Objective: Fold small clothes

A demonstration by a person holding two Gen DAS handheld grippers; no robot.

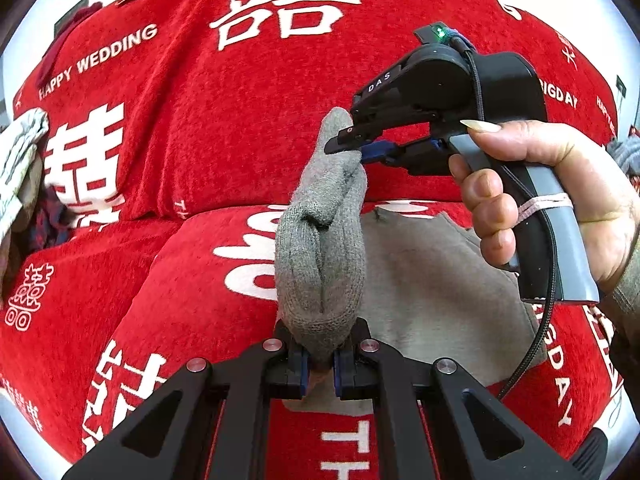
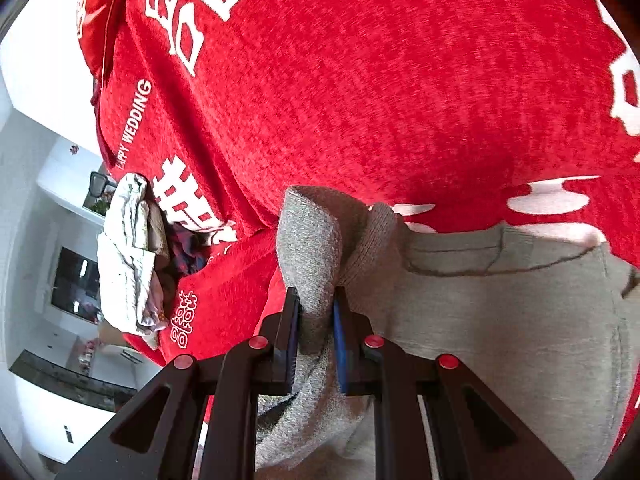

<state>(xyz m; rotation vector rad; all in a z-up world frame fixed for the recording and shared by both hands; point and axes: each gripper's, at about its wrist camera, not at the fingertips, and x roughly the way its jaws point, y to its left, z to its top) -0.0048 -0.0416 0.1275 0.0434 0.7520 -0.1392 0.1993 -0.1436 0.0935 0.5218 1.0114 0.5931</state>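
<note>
Nearest, bottom centre of the left wrist view: left gripper (image 1: 320, 364) clenched on one end of the grey sock (image 1: 320, 248), blue pads pinching the knit. Sock rises from there toward mid-frame, long axis running near-to-far, slightly bowed, a crease down its middle. Far end points up and a little right, into the right gripper (image 1: 352, 146), which is clamped on that tip; person's hand (image 1: 560, 200) wraps its handle at right.

Right wrist view, bottom centre: right gripper (image 2: 316, 320) closed on a bunched fold of the same sock (image 2: 316, 236); which end it is, cannot tell.

Below the sock, lower right: flat grey garment (image 2: 500, 312) on the red sofa cover (image 1: 200, 120). Far left: pile of other clothes (image 2: 132, 252).

Judgement: sock is held off the cushion between both grippers. To fold well, keep both grips firm, ease tension, bring the far tip toward the near end so edges meet, then lay it down clear of the grey garment.
</note>
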